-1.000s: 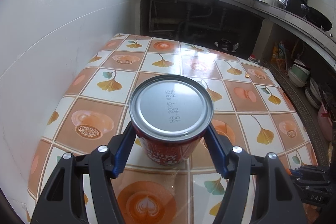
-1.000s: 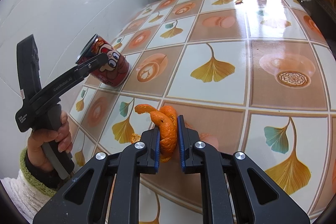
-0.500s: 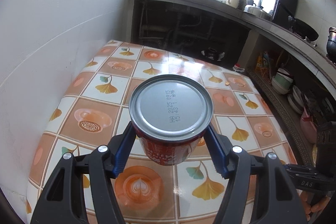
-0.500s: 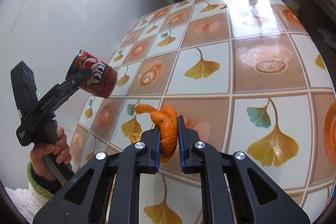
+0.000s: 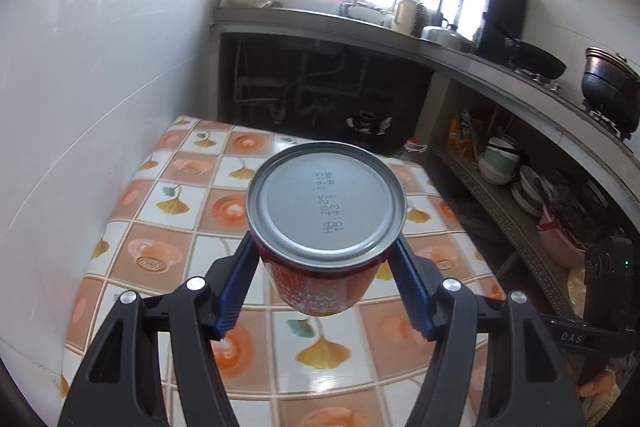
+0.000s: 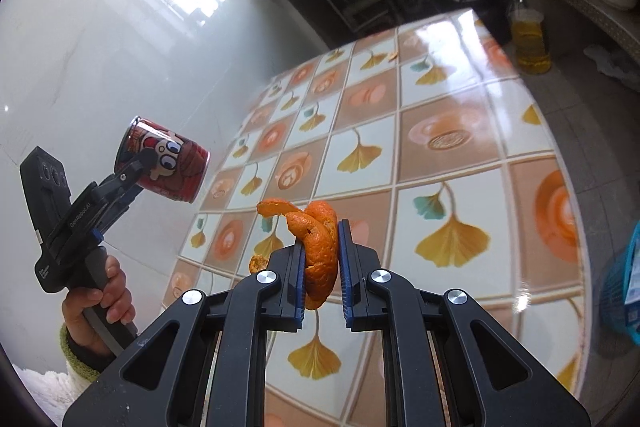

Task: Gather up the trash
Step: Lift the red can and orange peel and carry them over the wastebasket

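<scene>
Left wrist view: camera sits behind the left tool (image 5: 326,263), looking forward and down along its fingers. Can (image 5: 326,203) fills the centre at close range; table (image 5: 160,227) below, kitchen shelving beyond.

Right wrist view: camera behind the right tool (image 6: 320,267), angled down across the table (image 6: 460,163) toward the white wall. Orange peel (image 6: 318,247) very near the lens.

Overlap: both views share the tiled table. Right view also takes in the left tool (image 6: 132,175), its can (image 6: 168,163) and the hand (image 6: 100,303) from the side.
</scene>
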`<state>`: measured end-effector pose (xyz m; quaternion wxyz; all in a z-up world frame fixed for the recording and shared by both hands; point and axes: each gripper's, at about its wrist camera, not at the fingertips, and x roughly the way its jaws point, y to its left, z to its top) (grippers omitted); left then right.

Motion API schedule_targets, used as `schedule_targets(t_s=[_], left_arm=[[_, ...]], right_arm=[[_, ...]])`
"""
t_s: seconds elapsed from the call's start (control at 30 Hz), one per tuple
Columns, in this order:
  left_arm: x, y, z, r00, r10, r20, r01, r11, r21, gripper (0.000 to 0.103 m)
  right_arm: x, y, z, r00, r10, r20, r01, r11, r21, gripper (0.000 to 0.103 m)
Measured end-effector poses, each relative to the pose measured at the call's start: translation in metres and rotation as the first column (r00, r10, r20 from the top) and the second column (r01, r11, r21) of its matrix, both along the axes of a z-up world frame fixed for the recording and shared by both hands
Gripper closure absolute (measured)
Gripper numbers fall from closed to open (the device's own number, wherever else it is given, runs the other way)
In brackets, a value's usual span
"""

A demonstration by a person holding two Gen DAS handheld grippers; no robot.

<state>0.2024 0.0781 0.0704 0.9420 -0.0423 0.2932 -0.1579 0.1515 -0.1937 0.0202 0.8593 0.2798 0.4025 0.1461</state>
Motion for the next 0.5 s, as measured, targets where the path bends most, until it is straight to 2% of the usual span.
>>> schedule_targets(t_s=[0.13, 0.27, 0.37, 0.47, 0.5], left_arm=[[-0.014, -0.036, 0.017, 0.996, -0.085, 0.028, 0.086, 0.996, -0.007, 0.039], [-0.024, -0.079, 0.027, 0.981, -0.19, 0.038, 0.191, 0.982, -0.012, 0.039], [-0.028, -0.121, 0.03, 0.958, -0.284, 0.027, 0.285, 0.958, -0.024, 0.039], [-0.03, -0.161, 0.028, 0.928, -0.373, 0.003, 0.373, 0.926, -0.049, 0.039], [-0.032, -0.181, 0.026, 0.911, -0.413, -0.011, 0.411, 0.91, -0.059, 0.039]], right_arm=[[-0.029, -0.031, 0.01, 0.996, -0.084, 0.027, 0.083, 0.996, 0.012, 0.09], [-0.072, -0.07, 0.002, 0.98, -0.196, 0.012, 0.196, 0.98, 0.029, 0.09], [-0.103, -0.1, -0.01, 0.956, -0.292, -0.023, 0.292, 0.956, 0.016, 0.09], [-0.135, -0.133, -0.021, 0.917, -0.397, -0.05, 0.397, 0.918, 0.002, 0.09], [-0.146, -0.145, -0.025, 0.9, -0.431, -0.059, 0.432, 0.902, -0.001, 0.09]])
